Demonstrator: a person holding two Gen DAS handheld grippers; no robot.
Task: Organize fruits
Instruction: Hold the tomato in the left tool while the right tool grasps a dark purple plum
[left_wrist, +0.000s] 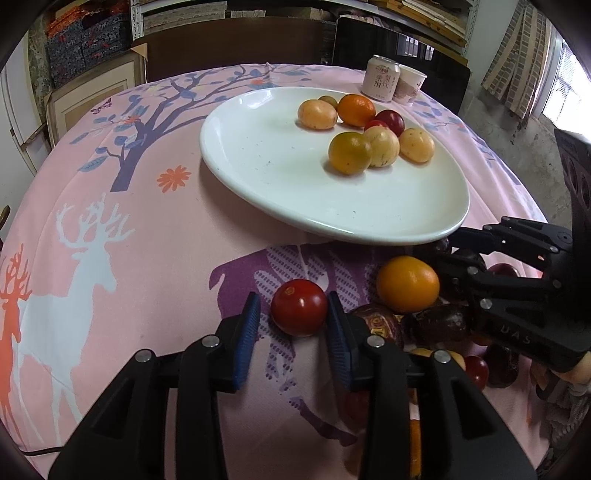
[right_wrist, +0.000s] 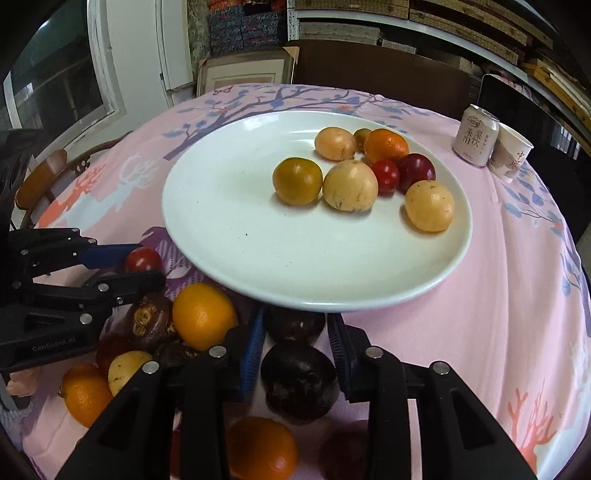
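Note:
A white plate (left_wrist: 332, 232) (right_wrist: 240, 221) holds several fruits: yellow ones, oranges (right_wrist: 386, 144) and small red ones. Loose fruits lie on the cloth in front of it, among them an orange (left_wrist: 408, 284) (right_wrist: 205, 315). My left gripper (left_wrist: 293, 297) (right_wrist: 147, 262) stands around a red tomato (left_wrist: 299, 306) (right_wrist: 143, 258) on the cloth; the tomato touches the right pad and a slim gap shows at the left pad, so it is open. My right gripper (right_wrist: 295, 317) (left_wrist: 448, 249) is shut on a dark purple fruit (right_wrist: 299, 380). A second dark fruit (right_wrist: 295, 326) lies at its tips.
A drink can (left_wrist: 380, 79) (right_wrist: 476, 134) and a paper cup (left_wrist: 410, 85) (right_wrist: 511, 153) stand at the table's far right edge. A pink patterned cloth (left_wrist: 110, 221) covers the round table. A dark chair back (right_wrist: 369, 62) stands beyond it.

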